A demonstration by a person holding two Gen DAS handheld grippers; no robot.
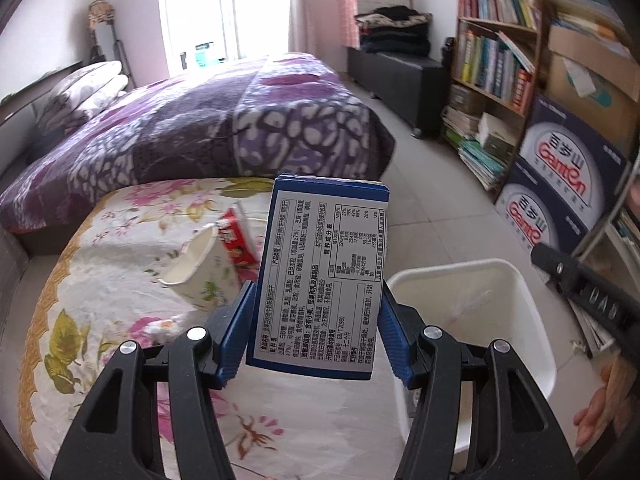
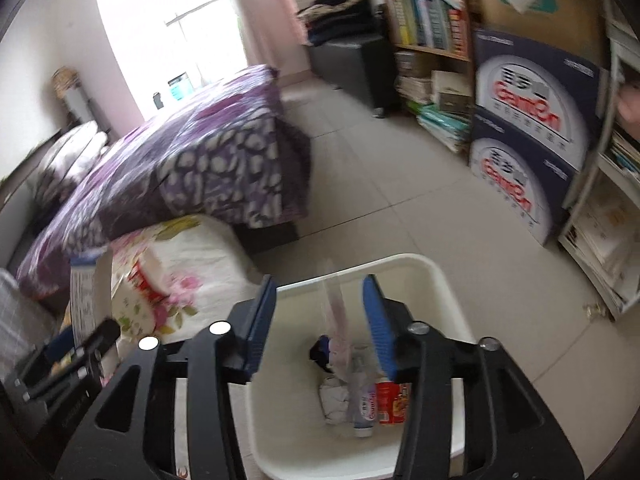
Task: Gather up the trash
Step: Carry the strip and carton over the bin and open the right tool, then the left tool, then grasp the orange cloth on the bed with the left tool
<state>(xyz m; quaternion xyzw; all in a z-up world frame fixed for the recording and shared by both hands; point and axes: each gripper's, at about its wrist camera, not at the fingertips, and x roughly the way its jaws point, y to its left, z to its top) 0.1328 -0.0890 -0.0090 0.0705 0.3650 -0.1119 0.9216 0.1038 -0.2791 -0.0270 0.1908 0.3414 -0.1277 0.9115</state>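
My left gripper (image 1: 316, 288) is shut on a blue and white snack box (image 1: 324, 264), held upright above the flowered bedsheet (image 1: 100, 304). Behind the box lie a tipped white paper cup (image 1: 200, 268) and a red carton (image 1: 236, 236). The white bin (image 1: 500, 276) stands on the floor to the right. My right gripper (image 2: 319, 284) hangs open over the bin (image 2: 400, 260). A thin clear wrapper (image 2: 336, 316) is between its fingers and touches neither pad. In the bin lie a red packet (image 2: 394, 404), a small bottle (image 2: 364, 408) and a crumpled tissue (image 2: 334, 400).
A purple patterned blanket (image 1: 200, 128) covers the bed beyond the sheet. Stacked Ganten cartons (image 1: 568, 176) and a bookshelf (image 1: 496, 56) line the right wall. Tiled floor (image 2: 420, 184) runs between bed and shelves. A person's hand (image 1: 600, 412) shows at the lower right.
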